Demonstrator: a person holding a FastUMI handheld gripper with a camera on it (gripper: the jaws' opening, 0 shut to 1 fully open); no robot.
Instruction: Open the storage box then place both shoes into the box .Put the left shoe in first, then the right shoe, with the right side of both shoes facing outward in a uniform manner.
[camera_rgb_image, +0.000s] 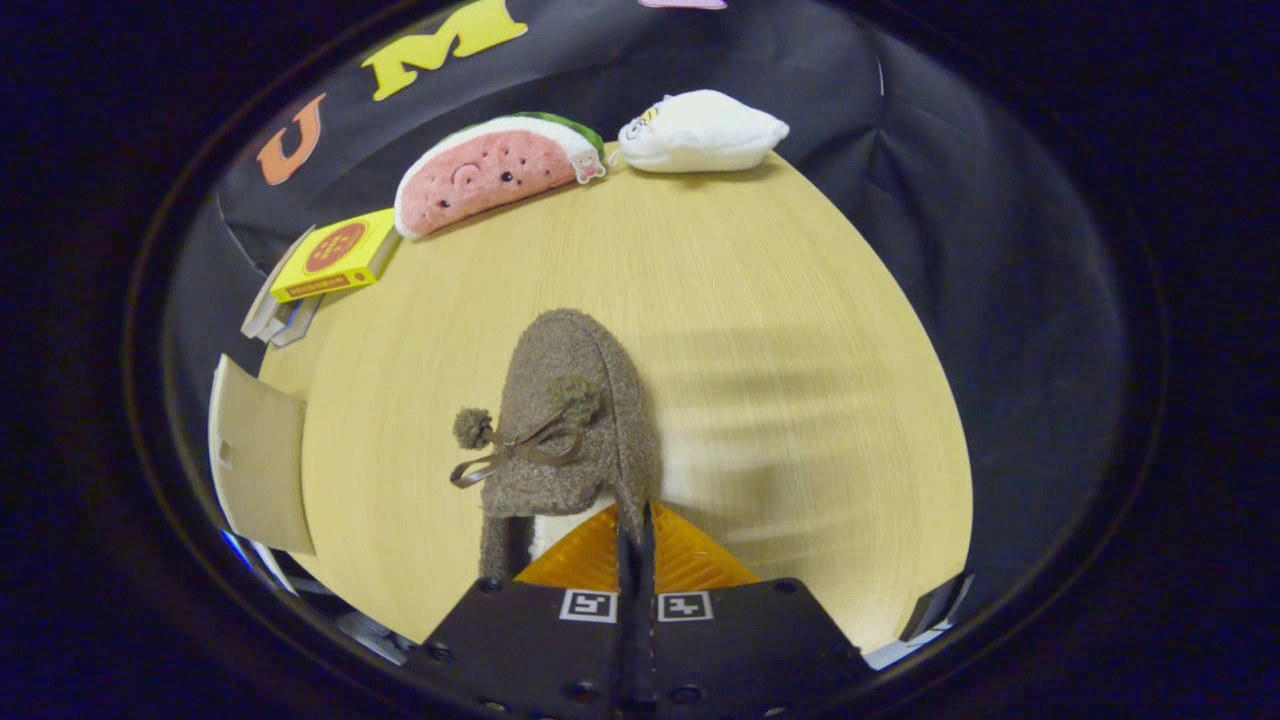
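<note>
Gripper (634, 520) pinched shut on brown shoe (570, 420) rim, bare table (800, 300) beyond.

I look into a staged recording booth, not a real home: black cloth (950, 200) hangs close behind a pale wooden tabletop (760, 330). At the tabletop's far edge lie props: a watermelon plush (490, 170), a white plush (700, 132) and a yellow box (335, 255).

Fuzzy brown shoe (575, 420), seemingly claw-pinched (634, 525)
</note>
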